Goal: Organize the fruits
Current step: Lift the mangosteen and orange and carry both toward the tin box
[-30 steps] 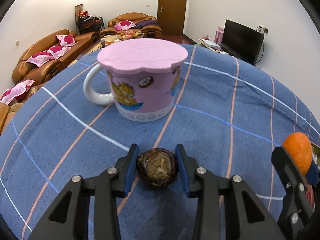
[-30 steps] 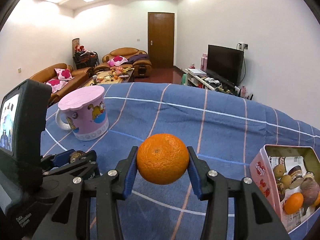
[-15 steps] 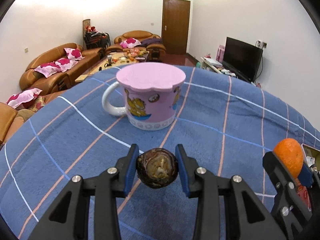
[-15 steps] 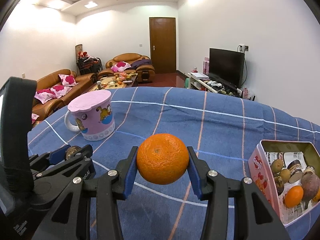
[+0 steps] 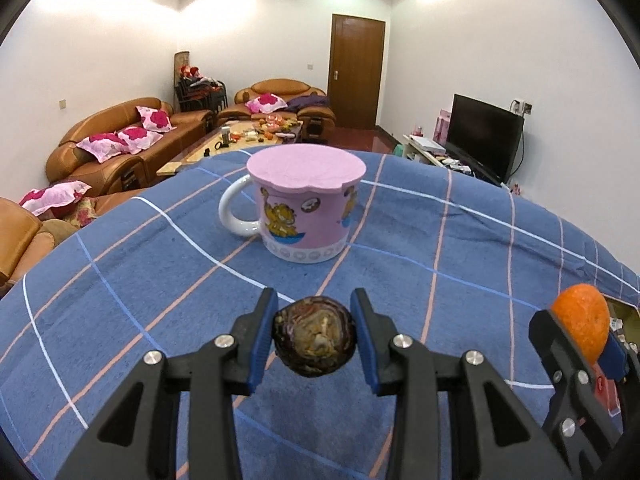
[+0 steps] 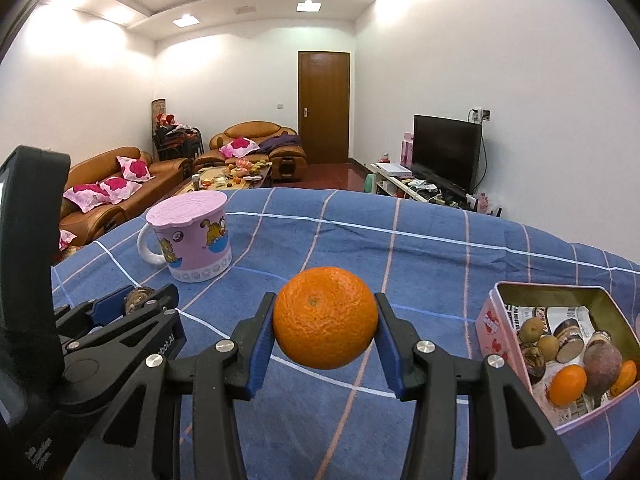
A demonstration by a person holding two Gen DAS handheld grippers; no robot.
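Orange peel fills our right tongs (image 6: 325,330): the round orange mandarin (image 6: 325,317) sits clamped between the blue pads, lifted clear of the blue checked cloth (image 6: 360,248) over the counter. Our left tongs (image 5: 314,336) grip a dark brown, mottled round fruit (image 5: 314,336) the same way, also off the cloth. Both jaws stand narrow, pressed on their fruit.

We judge the step in hand to be carrying both fruits to the pink rectangular metal tin (image 6: 500,328), which lies near the right edge with its lid off and already holds several small fruits and an orange one. To do it well, we bring the mandarin over first, since the right tongs are nearer the tin, and lower it into a free spot before easing the pads apart. We keep the brown fruit level and away from the pink lidded cartoon mug (image 5: 306,204) standing farther back on the left. Dropping from height could bruise fruit or tip the tin.
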